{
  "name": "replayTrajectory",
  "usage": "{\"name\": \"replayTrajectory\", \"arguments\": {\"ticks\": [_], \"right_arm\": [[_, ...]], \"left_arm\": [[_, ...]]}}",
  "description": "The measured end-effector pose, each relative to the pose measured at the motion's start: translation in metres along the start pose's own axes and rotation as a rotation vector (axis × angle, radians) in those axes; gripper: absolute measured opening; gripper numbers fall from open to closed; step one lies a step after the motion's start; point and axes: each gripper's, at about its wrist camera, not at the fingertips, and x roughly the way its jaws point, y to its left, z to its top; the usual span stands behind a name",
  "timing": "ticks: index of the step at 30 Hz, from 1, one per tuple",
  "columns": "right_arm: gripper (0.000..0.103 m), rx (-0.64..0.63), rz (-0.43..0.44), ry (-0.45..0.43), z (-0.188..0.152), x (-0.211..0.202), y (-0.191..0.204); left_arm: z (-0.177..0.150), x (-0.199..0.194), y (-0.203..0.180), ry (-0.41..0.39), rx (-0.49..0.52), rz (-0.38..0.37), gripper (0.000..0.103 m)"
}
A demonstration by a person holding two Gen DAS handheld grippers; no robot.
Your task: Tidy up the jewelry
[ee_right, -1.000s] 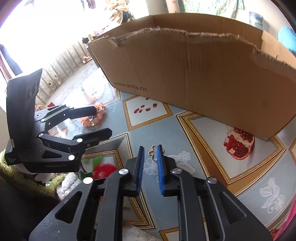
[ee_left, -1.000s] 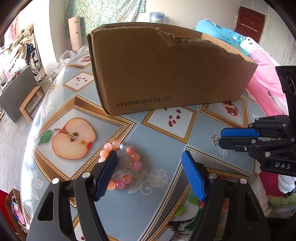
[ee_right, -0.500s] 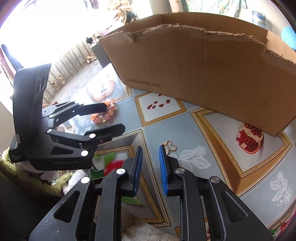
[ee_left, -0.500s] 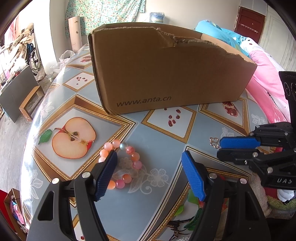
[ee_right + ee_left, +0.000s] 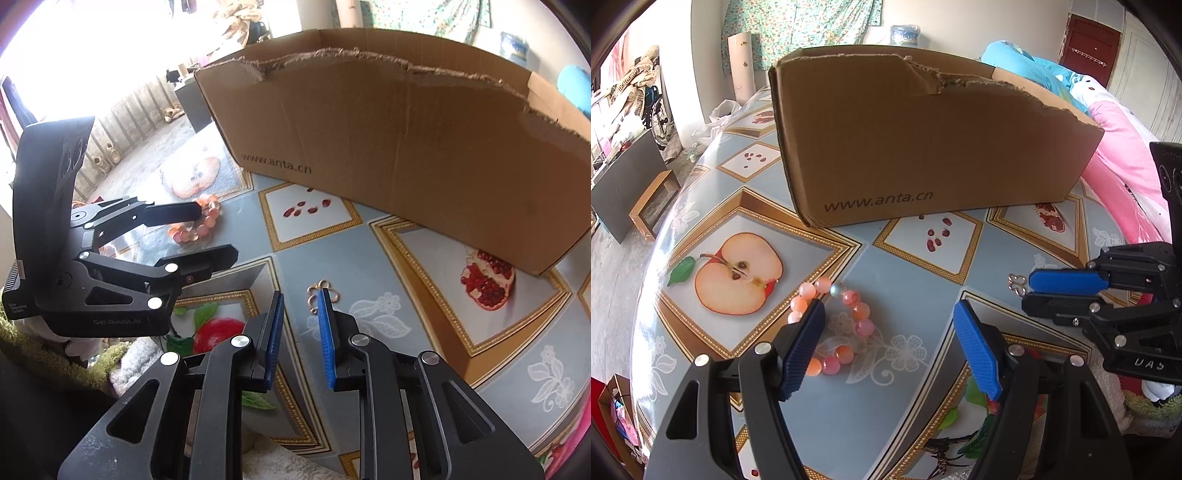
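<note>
1. Left wrist view: the right gripper has drawn back from the box since a second ago, and its blue pads now stand a little apart, where before they were nearly together. The small gold earring lies flat on the table just off the pad tips, in front of the box's right half.
2. Same view: the left gripper has not moved; its jaws gape wide, holding nothing. One bracelet, a ring of round glossy pink and orange beads with one pale bead, lies in front of the box's left corner, partly hidden behind the left pad.
3. Right wrist view: the right gripper is empty, its ribbed pads parted more than half a second ago. The earring, thin looped wire, touches the tip of the right-hand pad, in front of the box.
4. Same view: one torn corrugated cardboard box, one bracelet left of it, and the left gripper over the bracelet, spread open.
</note>
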Motion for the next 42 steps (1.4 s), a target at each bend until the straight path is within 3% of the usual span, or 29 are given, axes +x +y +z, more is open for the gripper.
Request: {"name": "replayTrajectory", "arguments": {"ticks": [4,11,14,15,23,25,36,42], "right_arm": [[0.031,-0.046,-0.045,-0.013,0.003,0.003,0.003],[0.031,-0.150,-0.080,0.008,0.005,0.018,0.009],[0.024,-0.165,-0.082,0.012,0.008,0.021,0.011],[0.017,-0.163,-0.080,0.012,0.008,0.020,0.011],[0.013,-0.137,-0.070,0.005,0.006,0.016,0.008],[0.000,-0.129,-0.061,0.005,0.006,0.015,0.006],[0.003,-0.027,-0.035,-0.042,0.009,-0.003,-0.016],[0.007,0.068,-0.022,-0.085,0.005,-0.015,-0.038]], "left_arm": [[0.000,0.000,0.000,0.000,-0.001,0.000,0.070],[0.000,0.000,0.000,0.000,0.000,0.000,0.070],[0.000,0.000,0.000,0.000,0.000,0.000,0.070],[0.000,0.000,0.000,0.000,-0.001,0.000,0.070],[0.000,0.000,0.000,0.000,0.000,0.000,0.070],[0.000,0.000,0.000,0.000,0.000,0.000,0.070],[0.001,-0.003,0.004,-0.005,-0.017,-0.007,0.070],[0.007,-0.030,-0.001,-0.105,0.049,0.007,0.070]]}}
